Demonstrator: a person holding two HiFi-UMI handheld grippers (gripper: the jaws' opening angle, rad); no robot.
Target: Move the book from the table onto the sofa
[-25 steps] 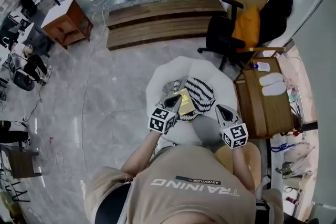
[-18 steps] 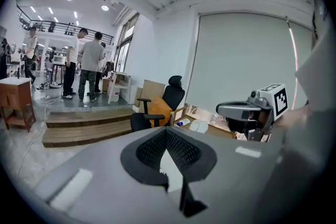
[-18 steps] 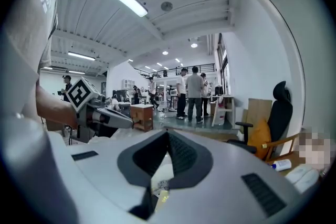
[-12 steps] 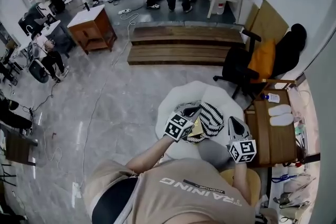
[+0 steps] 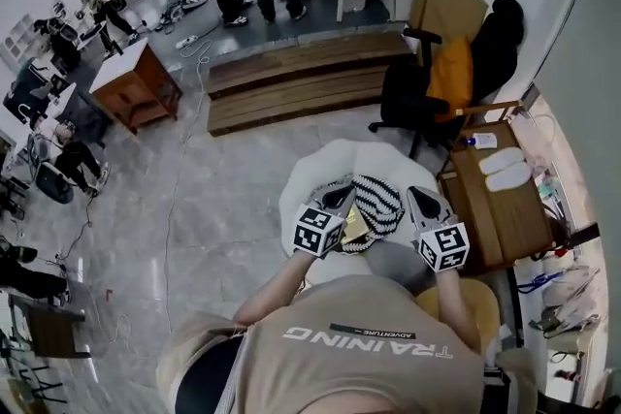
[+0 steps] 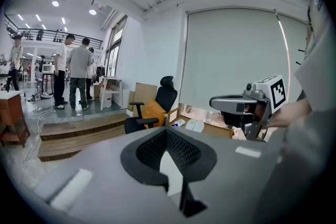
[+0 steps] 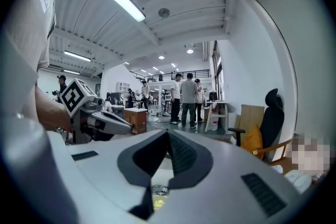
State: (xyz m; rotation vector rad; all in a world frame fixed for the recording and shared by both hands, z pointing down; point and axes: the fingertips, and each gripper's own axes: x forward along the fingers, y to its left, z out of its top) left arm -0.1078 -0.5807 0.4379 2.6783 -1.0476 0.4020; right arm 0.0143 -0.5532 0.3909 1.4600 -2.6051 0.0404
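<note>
The person wears a tan short-sleeved T-shirt [image 5: 359, 359] with "TRAINING" printed across it in white capitals (upside down as the head view sees it) and a small dark label [image 5: 374, 333] beside the word. The left gripper [image 5: 344, 199] and right gripper [image 5: 417, 196] are built alike. Each has a smooth pale-grey shell tapering to a point, black pads [image 6: 184, 152] with a fine ribbed mesh, and a white cube [image 5: 318, 231] carrying black square markers. Small rectangular insets [image 7: 262, 191] sit in the shells.
</note>
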